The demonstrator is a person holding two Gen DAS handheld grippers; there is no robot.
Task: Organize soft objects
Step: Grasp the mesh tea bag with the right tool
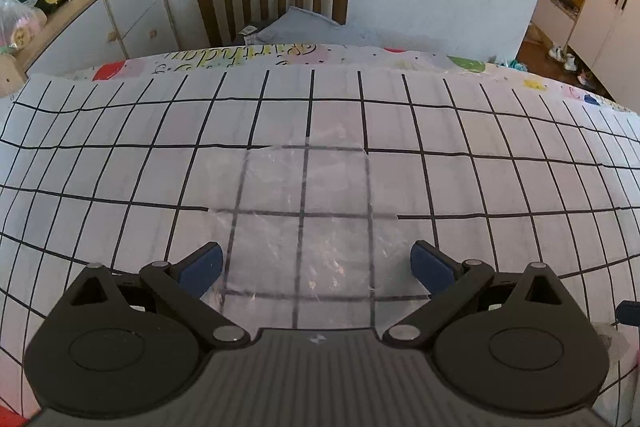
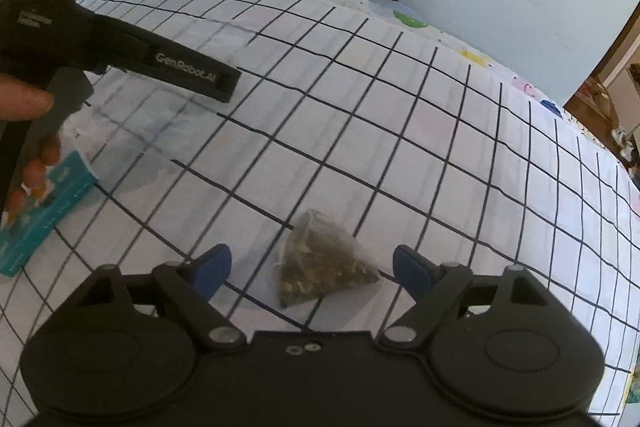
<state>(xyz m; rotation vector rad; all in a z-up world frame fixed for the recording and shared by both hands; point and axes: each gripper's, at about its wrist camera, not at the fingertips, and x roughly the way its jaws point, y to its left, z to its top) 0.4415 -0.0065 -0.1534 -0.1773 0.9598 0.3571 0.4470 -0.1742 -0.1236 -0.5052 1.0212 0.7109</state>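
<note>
My right gripper (image 2: 308,269) has its jaws spread wide apart, and the pyramid tea bag (image 2: 326,261) sits low in the middle of the right wrist view, between the two blue fingertips (image 2: 214,267) but touching neither. My left gripper (image 1: 316,263) is just as wide and holds nothing; under it, at the lower centre of the left wrist view, lies a clear plastic bag (image 1: 304,215) flat on the gridded sheet (image 1: 120,167).

The tea bag is light and soft, so I judge that a hard squeeze could crush the mesh or split it, while a squeeze on its sloped faces could pop it out sideways. If I come down too low, a fingertip may catch the gridded sheet and drag it.

The plastic bag worries me more: it lies flat and I cannot tell where its mouth is, so my left fingertips could slide over the film or pinch both layers together.

At the left edge of the right wrist view, the teal box (image 2: 36,219) lies close under my left hand (image 2: 28,131) and could get knocked.
</note>
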